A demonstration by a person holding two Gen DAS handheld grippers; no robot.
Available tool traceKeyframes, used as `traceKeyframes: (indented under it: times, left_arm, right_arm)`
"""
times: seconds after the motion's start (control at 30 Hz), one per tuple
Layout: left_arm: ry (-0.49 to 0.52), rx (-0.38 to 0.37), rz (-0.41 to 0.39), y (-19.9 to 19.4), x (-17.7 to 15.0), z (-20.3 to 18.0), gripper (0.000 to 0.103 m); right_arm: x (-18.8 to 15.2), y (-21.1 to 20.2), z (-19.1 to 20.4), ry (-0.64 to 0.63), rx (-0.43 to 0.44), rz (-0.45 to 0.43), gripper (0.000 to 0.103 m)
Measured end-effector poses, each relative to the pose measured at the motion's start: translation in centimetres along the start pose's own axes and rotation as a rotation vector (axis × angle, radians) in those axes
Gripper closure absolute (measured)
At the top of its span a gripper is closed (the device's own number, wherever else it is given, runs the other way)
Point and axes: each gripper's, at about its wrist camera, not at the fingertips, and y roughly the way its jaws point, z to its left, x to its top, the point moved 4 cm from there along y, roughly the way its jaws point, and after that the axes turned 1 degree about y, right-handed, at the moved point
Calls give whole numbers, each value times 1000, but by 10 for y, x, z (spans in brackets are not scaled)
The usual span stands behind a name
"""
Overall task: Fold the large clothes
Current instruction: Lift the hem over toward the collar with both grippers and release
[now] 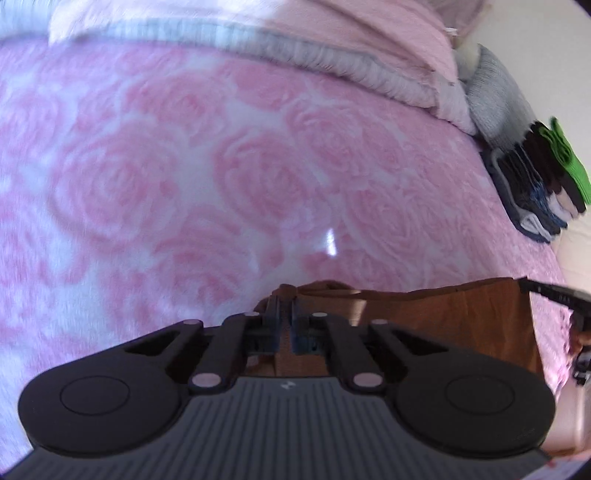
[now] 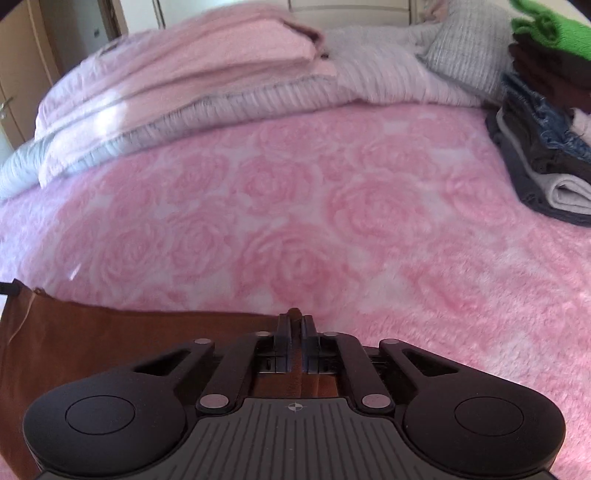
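A brown garment (image 1: 461,325) is held stretched between my two grippers above a pink rose-patterned bedspread (image 1: 221,177). My left gripper (image 1: 285,295) is shut on its left top edge, with cloth pinched between the fingers. In the right wrist view the same brown garment (image 2: 110,343) runs off to the left, and my right gripper (image 2: 294,319) is shut on its right top edge. The right gripper's dark tip (image 1: 554,291) shows at the far right of the left wrist view. The lower part of the garment is hidden behind the gripper bodies.
A stack of folded clothes (image 2: 546,122) topped by a green piece (image 2: 550,26) sits at the bed's right side. Folded pink and grey blankets (image 2: 207,74) and a grey pillow (image 2: 465,48) lie along the far edge. Wooden doors (image 2: 22,74) stand at left.
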Motion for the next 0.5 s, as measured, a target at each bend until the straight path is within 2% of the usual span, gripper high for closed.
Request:
traceKeyframes:
  times: [0.13,0.23,0.27,0.3,0.37,0.4,0.43,0.5]
  left_arm:
    - [43,22,-50,-4,4,-7,102]
    - [68,68,-6,14,4,-7,101]
    - [87,79,1,19,4,-9,101]
    - [104,93,3,23,3,-11,100]
    - [116,142,13,27,2,-13,92]
    - [109,160,3,24,2,-13,89]
    - [93,183,-9,19,2,-13,85]
    - [52,219,-44,2,0,-12,83]
  right_arm:
    - [-4,8,-9,48,-60,35,102]
    - [-4,20,-9,45,-118,82,102]
    - [-4,22,-9,48,-133,97,98]
    - [-3,23,-7,52,-162,113,94]
    - [0,14,1,22,-272,107,60]
    - [1,5,10,-3,-318,83,56]
    - [0,-6,22,-23,-329,50,54]
    - [-7,-25,47,-28,-267,9,53]
